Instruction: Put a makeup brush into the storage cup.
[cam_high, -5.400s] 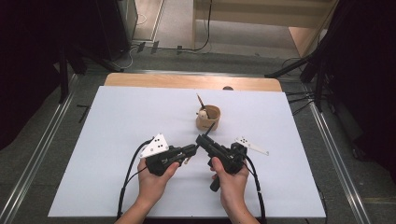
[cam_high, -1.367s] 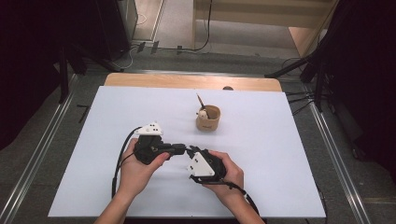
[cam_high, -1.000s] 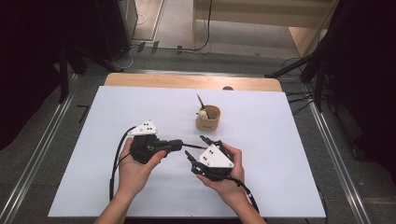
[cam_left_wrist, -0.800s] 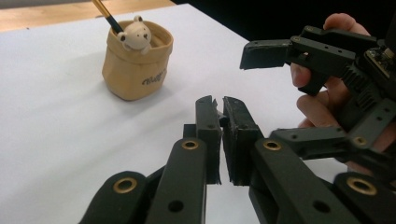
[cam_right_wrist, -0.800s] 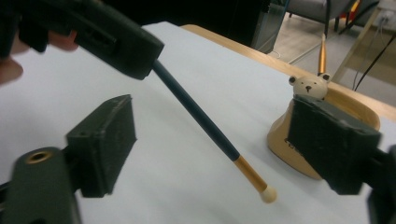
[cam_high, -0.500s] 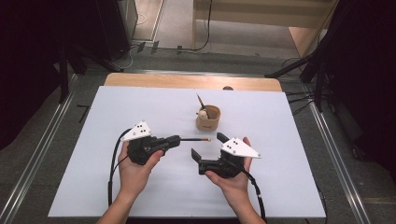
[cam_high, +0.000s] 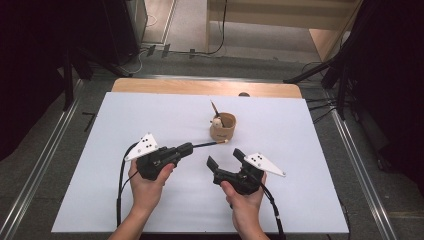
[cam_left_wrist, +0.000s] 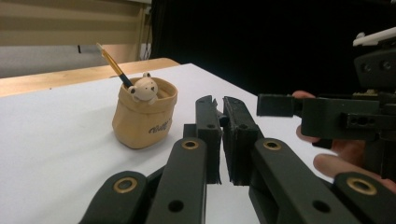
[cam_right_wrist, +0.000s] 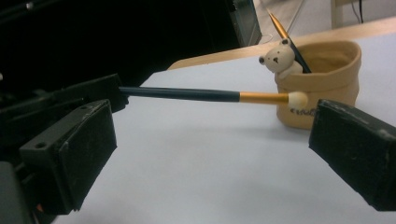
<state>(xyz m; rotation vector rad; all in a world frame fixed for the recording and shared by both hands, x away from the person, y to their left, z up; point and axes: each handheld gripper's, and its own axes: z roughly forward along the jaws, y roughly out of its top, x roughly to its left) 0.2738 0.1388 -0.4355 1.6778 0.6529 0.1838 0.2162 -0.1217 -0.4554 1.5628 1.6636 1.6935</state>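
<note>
Left tool (cam_high: 186, 148): jaws shut on one end of a dark pencil (cam_high: 206, 145), held level above the worktop (cam_high: 310, 200); the pencil's gold band and pale rubber tip are pointed towards the cup (cam_high: 223, 127) and lie just beside its rim.

Pencil: not yet in the cup; judged to be in transit, the placing step left to do.

Cup: tan, soft-sided, upright near the middle of the worktop, a small bear figure (cam_left_wrist: 143, 88) at its rim. One pencil (cam_high: 215, 107) is already stood inside, leaning; that part is judged done.

Right tool (cam_high: 226, 160): jaws spread wide, having just been opening; nothing is held between them. It is kept low, near the pencil's tip but apart from it.
</note>
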